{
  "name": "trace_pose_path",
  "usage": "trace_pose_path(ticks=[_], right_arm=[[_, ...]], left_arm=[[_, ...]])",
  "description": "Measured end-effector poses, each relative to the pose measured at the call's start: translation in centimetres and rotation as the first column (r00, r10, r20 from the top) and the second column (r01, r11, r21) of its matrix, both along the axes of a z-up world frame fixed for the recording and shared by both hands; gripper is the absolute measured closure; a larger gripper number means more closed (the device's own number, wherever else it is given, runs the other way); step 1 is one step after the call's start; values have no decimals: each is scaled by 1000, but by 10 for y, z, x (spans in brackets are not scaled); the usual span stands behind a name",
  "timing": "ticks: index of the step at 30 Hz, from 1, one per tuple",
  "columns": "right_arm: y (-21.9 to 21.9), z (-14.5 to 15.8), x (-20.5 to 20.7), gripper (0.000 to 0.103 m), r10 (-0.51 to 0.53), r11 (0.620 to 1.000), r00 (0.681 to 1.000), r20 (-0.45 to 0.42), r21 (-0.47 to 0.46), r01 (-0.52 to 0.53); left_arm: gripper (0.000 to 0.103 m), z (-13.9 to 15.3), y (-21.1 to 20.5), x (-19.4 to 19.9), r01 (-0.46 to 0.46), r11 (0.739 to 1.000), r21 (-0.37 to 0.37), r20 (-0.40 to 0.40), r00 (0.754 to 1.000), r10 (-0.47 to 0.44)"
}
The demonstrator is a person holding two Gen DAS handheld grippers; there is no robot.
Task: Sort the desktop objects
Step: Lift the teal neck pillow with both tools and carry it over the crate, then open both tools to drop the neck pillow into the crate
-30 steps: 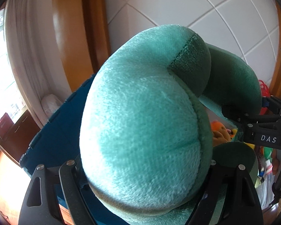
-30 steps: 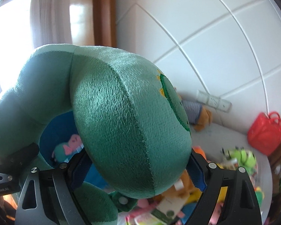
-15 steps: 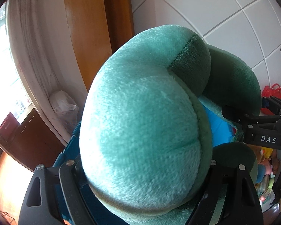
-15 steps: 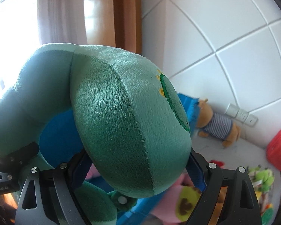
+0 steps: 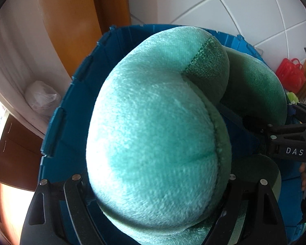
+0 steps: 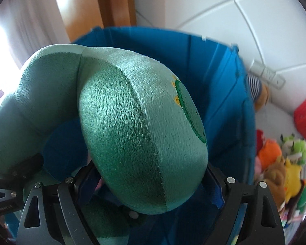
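Since the earlier frames, both of my grippers have carried the green neck pillow (image 5: 157,134) down toward the blue bin (image 5: 71,106), whose rim and inner wall now ring the pillow in both wrist views; a second ago only a corner of the bin showed behind it.

Left wrist view: my left gripper (image 5: 155,185) is clamped on one rounded end of the U-shaped pillow, the plush bulging out between the two black fingers (image 5: 75,202). My right gripper (image 5: 291,143), marked "DAS", enters from the right edge and pinches the pillow's other, darker green arm. A red basket (image 5: 290,75) sits beyond the bin at right, against the white tiled wall (image 5: 244,10).

Right wrist view: my right gripper (image 6: 151,185) is closed on the opposite end of the pillow (image 6: 136,126), which bears a round dark green embroidered patch with yellow marks (image 6: 188,110). My left gripper (image 6: 12,185) is seen at lower left, gripping the far end. The bin's blue wall (image 6: 214,81) stands directly behind and around the pillow. To the right of the bin lie a heap of plush toys (image 6: 285,163) and a striped-shirt plush bear (image 6: 257,89), partly hidden by the bin's rim.
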State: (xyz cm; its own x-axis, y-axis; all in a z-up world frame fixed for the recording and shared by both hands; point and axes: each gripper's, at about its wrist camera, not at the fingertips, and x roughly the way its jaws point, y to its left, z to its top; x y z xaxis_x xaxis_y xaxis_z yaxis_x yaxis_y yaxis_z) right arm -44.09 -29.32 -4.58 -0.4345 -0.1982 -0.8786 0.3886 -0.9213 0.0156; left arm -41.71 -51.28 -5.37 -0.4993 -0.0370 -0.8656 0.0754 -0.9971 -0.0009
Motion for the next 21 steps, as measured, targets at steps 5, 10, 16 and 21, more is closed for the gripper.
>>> trace_pose_path(ticks=[5,10,16,21], right_arm=[[0,-3,-3,15,-33,999,999,0,34,33],[-6,-12,-8,10,-39,997,999,-12,64,40],[-12,-17,-13,6,-33,993,999,-24,112,36],[-6,-10,-18,1,-28,993,998,-55,113,35]], left_arm=[[15,0,9,-10,29,999,24,18,999,-30],[9,-1,28,-7,38,999,15,45,998,-38],[8,-20,42,16,44,999,-6,68,997,-43],[6,-24,54,18,78,997,-20,88,993,-76]])
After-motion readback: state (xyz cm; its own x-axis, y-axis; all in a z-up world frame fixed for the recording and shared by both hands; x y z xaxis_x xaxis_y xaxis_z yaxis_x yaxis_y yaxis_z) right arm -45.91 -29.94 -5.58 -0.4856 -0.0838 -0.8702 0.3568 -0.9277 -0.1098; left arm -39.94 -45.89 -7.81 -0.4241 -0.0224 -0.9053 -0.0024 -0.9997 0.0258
